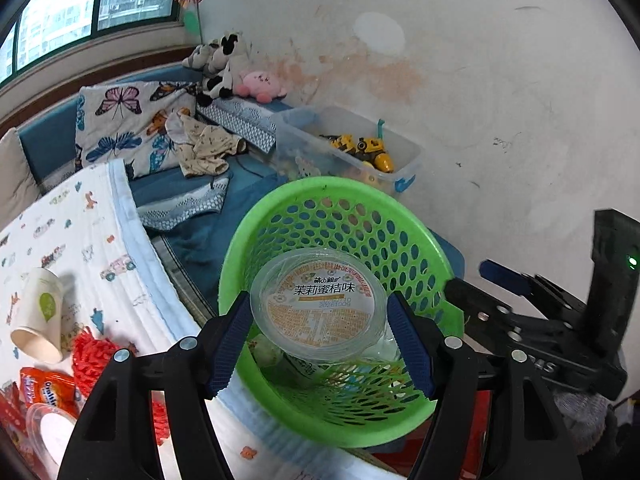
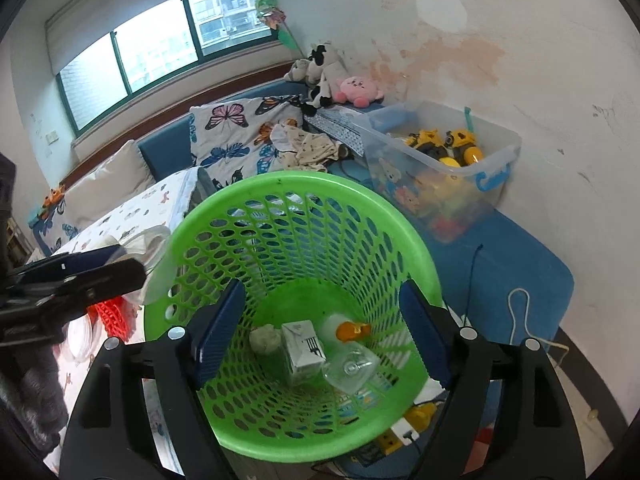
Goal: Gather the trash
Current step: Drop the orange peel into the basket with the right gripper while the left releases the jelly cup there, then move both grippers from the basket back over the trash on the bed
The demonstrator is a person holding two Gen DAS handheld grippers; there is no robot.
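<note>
Blue pads of left gripper point(image 1: 320, 344) are clamping a clear jelly cup point(image 1: 318, 308) right over green basket point(image 1: 280, 216), mouth at 12 o'clock. Right gripper point(image 2: 322, 336) is hanging released, nothing betw. pads.

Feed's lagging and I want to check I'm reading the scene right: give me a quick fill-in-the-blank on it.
1. The left gripper holds a clear ____ over the basket.
2. The basket is coloured ____.
3. The right gripper holds ____.
4. The paper cup lies on its ____.

Missing words: tub; green; nothing; side
</note>
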